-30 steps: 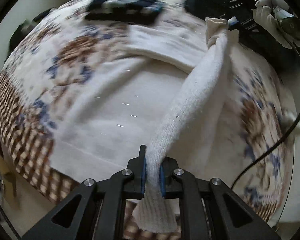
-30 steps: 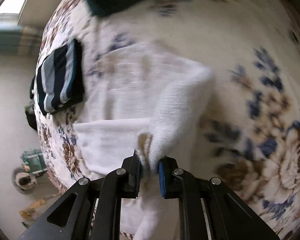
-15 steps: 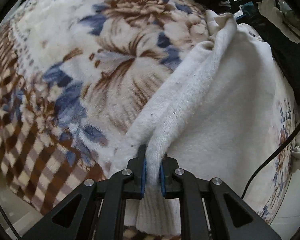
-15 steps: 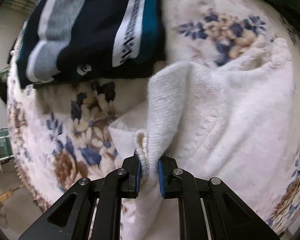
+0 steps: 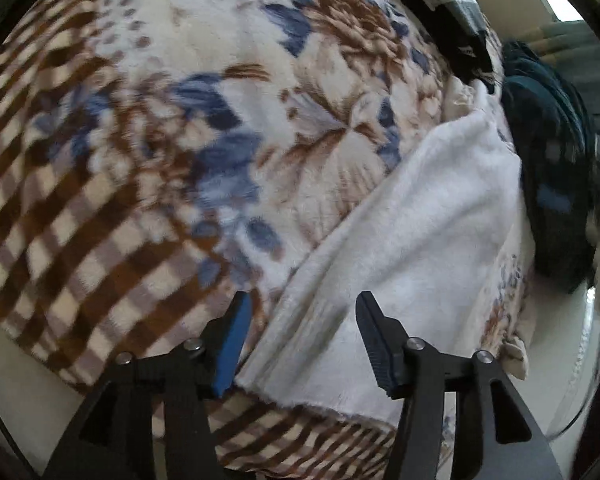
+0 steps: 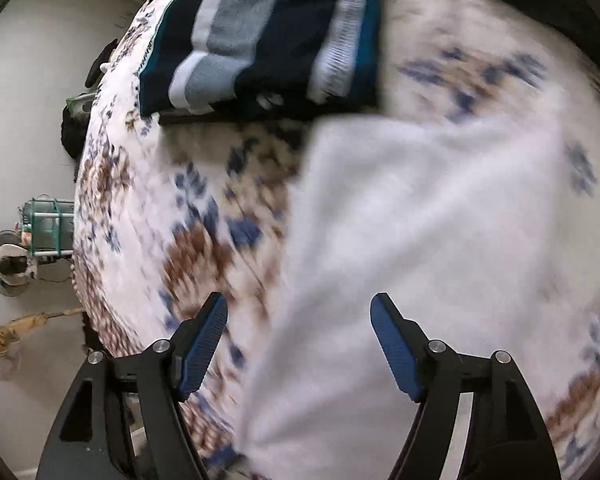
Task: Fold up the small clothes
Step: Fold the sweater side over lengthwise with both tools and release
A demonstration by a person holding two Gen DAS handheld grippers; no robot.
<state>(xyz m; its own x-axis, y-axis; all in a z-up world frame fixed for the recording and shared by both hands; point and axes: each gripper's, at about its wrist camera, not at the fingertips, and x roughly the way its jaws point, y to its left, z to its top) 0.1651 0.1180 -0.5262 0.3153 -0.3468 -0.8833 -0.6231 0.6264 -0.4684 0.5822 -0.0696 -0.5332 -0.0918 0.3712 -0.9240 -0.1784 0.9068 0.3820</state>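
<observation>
Left gripper (image 5: 300, 312) jaws just opened, released, right gripper (image 6: 298, 314) likewise spread and empty, white fleecy garment (image 5: 412, 240) lying free beneath both, folded flat on floral blanket (image 5: 228, 128), near striped folded garment (image 6: 260, 36).

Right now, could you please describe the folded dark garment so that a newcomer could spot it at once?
Start at the plush floral blanket covering the bed. Beyond the fluffy white knitted garment lies the folded navy garment. Only it carries grey, white and teal stripes.
</observation>
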